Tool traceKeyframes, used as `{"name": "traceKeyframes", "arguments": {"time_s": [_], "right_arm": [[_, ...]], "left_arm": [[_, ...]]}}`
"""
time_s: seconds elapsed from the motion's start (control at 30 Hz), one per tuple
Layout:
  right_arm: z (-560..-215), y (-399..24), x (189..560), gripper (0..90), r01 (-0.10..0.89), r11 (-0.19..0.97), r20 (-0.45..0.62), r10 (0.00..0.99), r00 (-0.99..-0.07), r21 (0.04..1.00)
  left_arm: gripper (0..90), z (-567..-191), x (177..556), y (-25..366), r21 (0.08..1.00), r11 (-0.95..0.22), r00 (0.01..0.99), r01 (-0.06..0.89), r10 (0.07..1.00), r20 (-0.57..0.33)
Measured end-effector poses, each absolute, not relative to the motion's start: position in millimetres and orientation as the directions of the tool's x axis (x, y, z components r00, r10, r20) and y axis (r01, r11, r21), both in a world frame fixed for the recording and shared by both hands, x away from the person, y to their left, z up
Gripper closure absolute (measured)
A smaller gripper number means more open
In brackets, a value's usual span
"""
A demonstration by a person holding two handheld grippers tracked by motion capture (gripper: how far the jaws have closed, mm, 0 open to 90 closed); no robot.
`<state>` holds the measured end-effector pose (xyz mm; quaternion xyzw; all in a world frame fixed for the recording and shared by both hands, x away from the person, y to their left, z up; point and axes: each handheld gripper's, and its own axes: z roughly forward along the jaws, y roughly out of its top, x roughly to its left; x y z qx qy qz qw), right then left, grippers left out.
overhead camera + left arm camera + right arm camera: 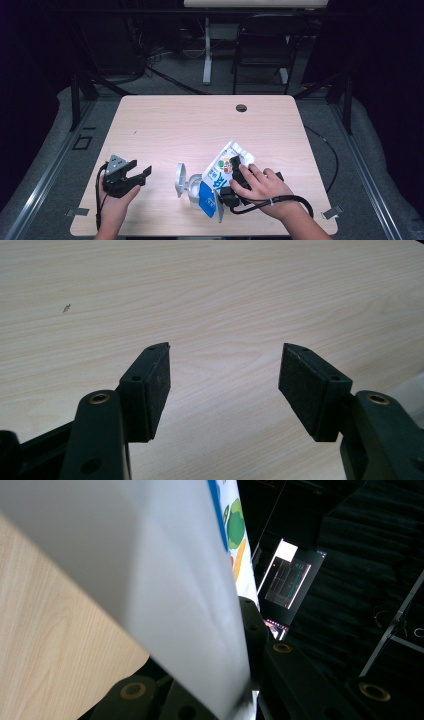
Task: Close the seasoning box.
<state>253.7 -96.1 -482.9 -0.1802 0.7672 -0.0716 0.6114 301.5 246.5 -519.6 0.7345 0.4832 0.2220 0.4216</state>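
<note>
From above, the right claw [231, 176] clamps the carton [220, 175]; the left claw [224, 385] gapes wide.

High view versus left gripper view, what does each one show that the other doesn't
High view alone: the right gripper shut on a tilted carton, a white lidded cup beside the carton, both hands, a cable hole near the table's far edge, and a chair on the floor beyond.

Left gripper view alone: the rough black pads close up, and a small dark speck on the wood.

Both: the left gripper, jaws open with nothing between them, over the pale wooden table.
</note>
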Motion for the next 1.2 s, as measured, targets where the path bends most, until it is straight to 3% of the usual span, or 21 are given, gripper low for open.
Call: {"name": "traceKeyframes", "arguments": {"time_s": [0.47,1.2], "right_arm": [[-482.9,-102.9,252.8,88.4,-0.167,0.944,-0.924,-0.315,-0.216,-0.283],[-497.1,-114.3,251.0,89.4,-0.145,0.989,-0.927,-0.091,-0.364,-0.040]], "left_arm": [[37.7,-521.2,301.7,245.0,0.831,-0.178,0.433,0.527,0.898,-0.083],[37.8,-523.3,302.4,245.0,0.826,-0.186,0.434,0.532,0.898,-0.077]]}}
